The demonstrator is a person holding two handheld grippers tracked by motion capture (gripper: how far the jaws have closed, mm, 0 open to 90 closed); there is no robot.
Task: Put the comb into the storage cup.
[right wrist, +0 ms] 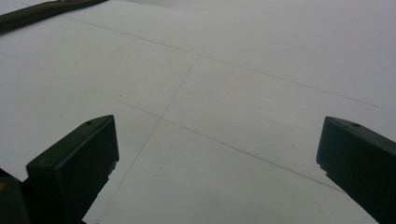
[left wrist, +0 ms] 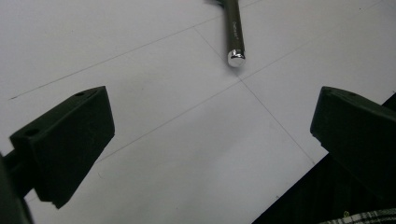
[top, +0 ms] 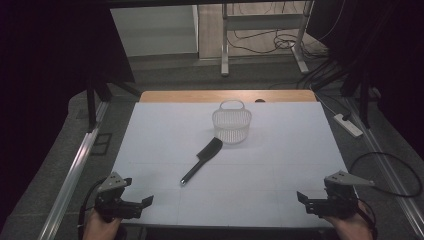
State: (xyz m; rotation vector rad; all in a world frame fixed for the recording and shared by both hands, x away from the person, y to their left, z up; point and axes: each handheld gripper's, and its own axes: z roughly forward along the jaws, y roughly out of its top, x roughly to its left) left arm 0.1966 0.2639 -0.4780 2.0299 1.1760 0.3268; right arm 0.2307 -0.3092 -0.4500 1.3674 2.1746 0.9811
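table point(top: 150, 150): white sheet | on it: brush point(top: 202, 160), basket point(top: 231, 125)

Black claws point(top: 145, 202) with grey three-cornered plates, trailing cables

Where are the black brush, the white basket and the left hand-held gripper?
black brush point(top: 210, 149): high view, on the bristle head.
white basket point(top: 231, 127): high view, on the front wall.
left hand-held gripper point(top: 146, 201): high view, midway between its fingertips.
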